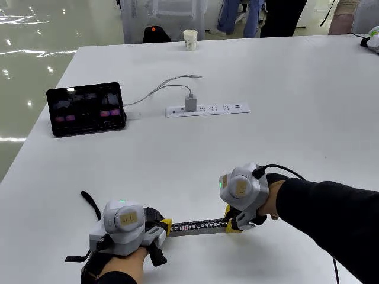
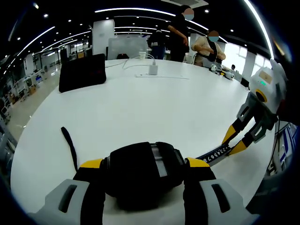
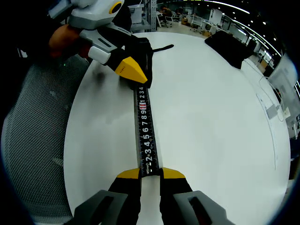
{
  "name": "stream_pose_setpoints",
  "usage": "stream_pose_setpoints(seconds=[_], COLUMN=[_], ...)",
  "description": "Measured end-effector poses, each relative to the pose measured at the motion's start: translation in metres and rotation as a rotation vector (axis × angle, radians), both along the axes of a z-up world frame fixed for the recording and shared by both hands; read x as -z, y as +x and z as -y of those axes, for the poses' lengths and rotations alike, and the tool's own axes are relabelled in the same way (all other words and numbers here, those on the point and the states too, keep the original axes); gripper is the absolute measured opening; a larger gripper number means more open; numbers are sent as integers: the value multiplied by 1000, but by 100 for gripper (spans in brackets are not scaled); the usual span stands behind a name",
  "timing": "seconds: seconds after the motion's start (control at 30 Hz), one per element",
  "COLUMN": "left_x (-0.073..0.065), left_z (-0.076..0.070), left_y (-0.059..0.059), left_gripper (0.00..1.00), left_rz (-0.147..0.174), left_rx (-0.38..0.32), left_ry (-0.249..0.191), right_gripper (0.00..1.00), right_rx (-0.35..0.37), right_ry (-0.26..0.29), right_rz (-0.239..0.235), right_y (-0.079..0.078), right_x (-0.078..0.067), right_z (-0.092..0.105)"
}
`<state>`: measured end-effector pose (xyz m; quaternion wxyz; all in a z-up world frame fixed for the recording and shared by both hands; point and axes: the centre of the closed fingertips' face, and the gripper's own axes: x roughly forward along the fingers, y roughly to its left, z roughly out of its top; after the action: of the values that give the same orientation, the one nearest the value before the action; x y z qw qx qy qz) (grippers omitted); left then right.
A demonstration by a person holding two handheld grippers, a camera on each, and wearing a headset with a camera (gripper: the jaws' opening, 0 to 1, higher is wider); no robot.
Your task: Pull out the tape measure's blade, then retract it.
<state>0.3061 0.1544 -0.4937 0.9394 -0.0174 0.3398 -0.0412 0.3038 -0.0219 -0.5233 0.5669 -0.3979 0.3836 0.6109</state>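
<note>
Evidently left gripper (image 2: 145, 164) clamped case (image 2: 140, 180); right gripper (image 3: 150, 174) pinched blade (image 3: 144, 126) tip. Blade likely thin, springy, slippery; best held at end.

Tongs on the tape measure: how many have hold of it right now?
2. The left tongs clamp the black case; the right tongs pinch the free end of the blade, which is drawn out between them.
</note>
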Motion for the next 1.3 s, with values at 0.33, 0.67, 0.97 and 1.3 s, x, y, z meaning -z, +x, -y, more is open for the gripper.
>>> stream_pose_setpoints(seconds=[0.33, 0.67, 0.97, 1.3], left_x=[1, 1, 1, 1], left_z=[0, 0, 0, 0], left_y=[-1, -1, -1, -1], left_gripper=[63, 63, 63, 62], left_rz=[-12, -20, -17, -19], left_rx=[1, 3, 3, 4], left_ry=[-4, -3, -1, 0], right_gripper=[11, 11, 11, 11], right_rx=[-16, -32, -15, -22], right_ry=[-6, -11, 4, 11], right_rz=[-1, -6, -6, 3], right_y=[-1, -1, -2, -2], right_x=[0, 0, 0, 1], right_z=[-5, -13, -15, -17])
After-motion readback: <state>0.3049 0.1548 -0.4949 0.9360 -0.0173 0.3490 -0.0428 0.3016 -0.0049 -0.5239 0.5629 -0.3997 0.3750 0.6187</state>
